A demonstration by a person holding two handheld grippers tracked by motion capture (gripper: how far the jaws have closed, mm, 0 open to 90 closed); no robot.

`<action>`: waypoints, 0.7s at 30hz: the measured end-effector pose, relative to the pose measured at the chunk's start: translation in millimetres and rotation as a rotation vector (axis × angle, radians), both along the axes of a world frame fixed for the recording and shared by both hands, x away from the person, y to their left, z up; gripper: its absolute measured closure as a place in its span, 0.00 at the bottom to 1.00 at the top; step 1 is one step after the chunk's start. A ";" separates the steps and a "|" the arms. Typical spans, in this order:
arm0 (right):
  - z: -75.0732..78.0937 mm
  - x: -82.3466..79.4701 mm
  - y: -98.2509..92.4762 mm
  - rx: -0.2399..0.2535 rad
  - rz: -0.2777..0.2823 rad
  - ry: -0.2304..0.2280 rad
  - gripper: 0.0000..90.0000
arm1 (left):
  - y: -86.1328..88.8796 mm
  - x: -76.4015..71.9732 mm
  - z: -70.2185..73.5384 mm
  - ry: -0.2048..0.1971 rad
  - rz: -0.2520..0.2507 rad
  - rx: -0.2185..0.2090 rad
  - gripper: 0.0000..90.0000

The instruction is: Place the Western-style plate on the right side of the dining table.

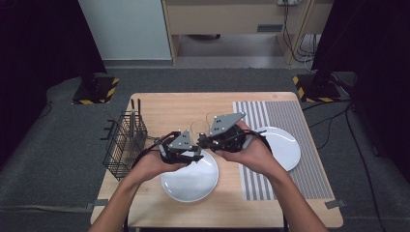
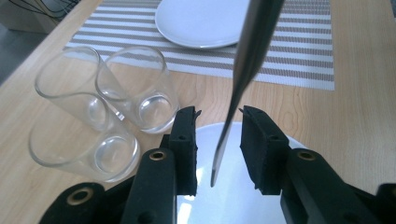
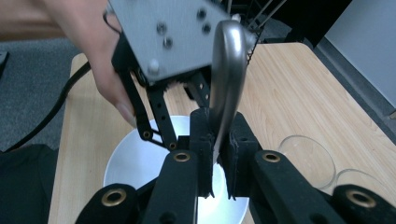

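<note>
Above the near white plate point(image 1: 189, 180), toward six o'clock on the wooden tabletop point(image 1: 159, 104), the two hand-held grippers meet over a single table knife point(image 3: 225, 79); the right hand-held gripper point(image 3: 218, 154) has its jaws pressed narrow on the knife's blade, with the rounded steel handle rising away from it toward the other tool; in the left gripper view the same knife point(image 2: 243, 79) hangs as a thin dark strip between the jaws of the left hand-held gripper point(image 2: 218, 140), which stand apart with a clear gap on either side of the metal, so that the pads do not press on it; no earlier look is at hand to compare.

In the high view the left hand-held gripper point(image 1: 181, 146) sits at about nine o'clock of the right hand-held gripper point(image 1: 220, 137), the two almost touching, each cradled in a bare hand; two clear drinking glasses point(image 2: 107, 102) stand side by side just at twelve o'clock of the near plate, touching or very nearly so; a second white plate point(image 1: 285, 145) rests on the striped grey placemat point(image 1: 290, 121) toward three o'clock; a black wire cutlery basket point(image 1: 123, 142) stands at the tabletop's nine o'clock edge, with dark utensil handles upright inside it.
</note>
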State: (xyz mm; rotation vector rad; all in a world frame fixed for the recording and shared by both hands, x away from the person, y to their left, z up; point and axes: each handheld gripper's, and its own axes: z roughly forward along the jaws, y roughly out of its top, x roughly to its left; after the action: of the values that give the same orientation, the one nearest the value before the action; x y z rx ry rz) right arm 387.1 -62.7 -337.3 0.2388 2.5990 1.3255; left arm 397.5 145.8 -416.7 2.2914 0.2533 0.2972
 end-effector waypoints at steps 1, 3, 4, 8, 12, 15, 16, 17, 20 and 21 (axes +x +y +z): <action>0.8 0.3 -0.8 0.002 -0.002 0.002 0.93 | 0.1 0.0 -4.2 0.004 0.000 0.002 0.74; 0.9 0.3 -1.4 0.003 0.001 0.004 0.93 | 0.0 0.8 -6.1 0.017 -0.002 0.007 0.77; 0.9 0.3 -1.4 0.003 0.001 0.004 0.93 | 0.0 0.8 -6.1 0.017 -0.002 0.007 0.77; 0.8 -0.3 -1.3 0.007 0.008 0.007 0.93 | -1.2 2.9 -9.4 0.027 0.009 -0.009 0.80; 0.8 -0.9 -1.3 0.011 0.014 -0.008 0.93 | -5.2 0.6 -10.0 -0.006 -0.005 -0.016 0.90; 0.6 -0.3 -4.0 0.012 0.019 -0.005 0.92 | -4.8 -0.5 -10.3 -0.011 -0.013 -0.013 0.95; 0.1 -0.3 -5.1 0.008 0.017 -0.008 0.91 | -4.4 -0.5 -10.0 -0.017 -0.008 -0.007 0.97; -1.2 0.3 -5.9 0.009 0.012 -0.012 0.90 | -4.2 -0.7 -10.2 -0.018 -0.005 -0.004 0.98; -1.4 1.2 -6.1 0.009 -0.002 -0.015 0.88 | -4.2 -2.2 -10.0 -0.022 0.014 -0.012 0.98; -1.1 1.4 -5.7 0.009 -0.005 -0.021 0.88 | -3.6 -2.2 -9.6 -0.024 0.016 -0.014 0.98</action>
State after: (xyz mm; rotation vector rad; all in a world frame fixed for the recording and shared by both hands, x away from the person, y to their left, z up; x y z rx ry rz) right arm 388.5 -68.4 -338.4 0.2316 2.5747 1.3307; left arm 395.3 142.2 -426.4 2.2718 0.2607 0.3299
